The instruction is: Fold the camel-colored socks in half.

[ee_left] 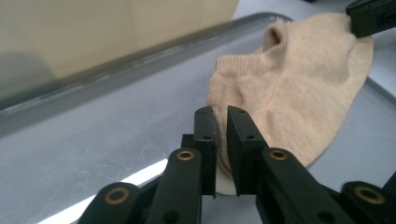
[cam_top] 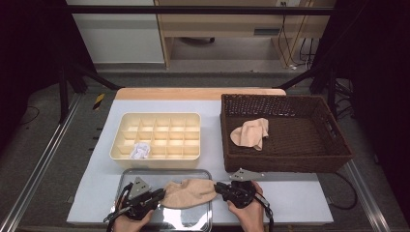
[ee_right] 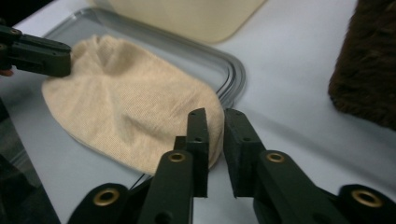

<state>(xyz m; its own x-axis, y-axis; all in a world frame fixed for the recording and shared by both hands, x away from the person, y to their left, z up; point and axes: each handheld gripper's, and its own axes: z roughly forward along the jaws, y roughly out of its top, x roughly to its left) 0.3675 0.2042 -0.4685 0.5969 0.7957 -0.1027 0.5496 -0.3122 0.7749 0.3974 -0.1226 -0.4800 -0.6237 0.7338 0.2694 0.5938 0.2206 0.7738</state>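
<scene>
At the near left of the table, the left gripper (cam_top: 157,195) has its jaws nearly together, pinching one end of a beige sock (cam_top: 189,192) that lies spread across a shallow metal tray (cam_top: 126,175). Behind the tray sits a cream divided organizer box (cam_top: 155,117), with a small white crumpled item (cam_top: 140,151) in one of its near-row compartments. At the sock's other end, the right gripper (cam_top: 218,187) has its jaws drawn narrow at the edge of the fabric; whether it actually nips the cloth cannot be told. Farther right, a dark woven basket (cam_top: 333,140) holds a second beige sock (cam_top: 250,133), bunched toward its left side.
</scene>
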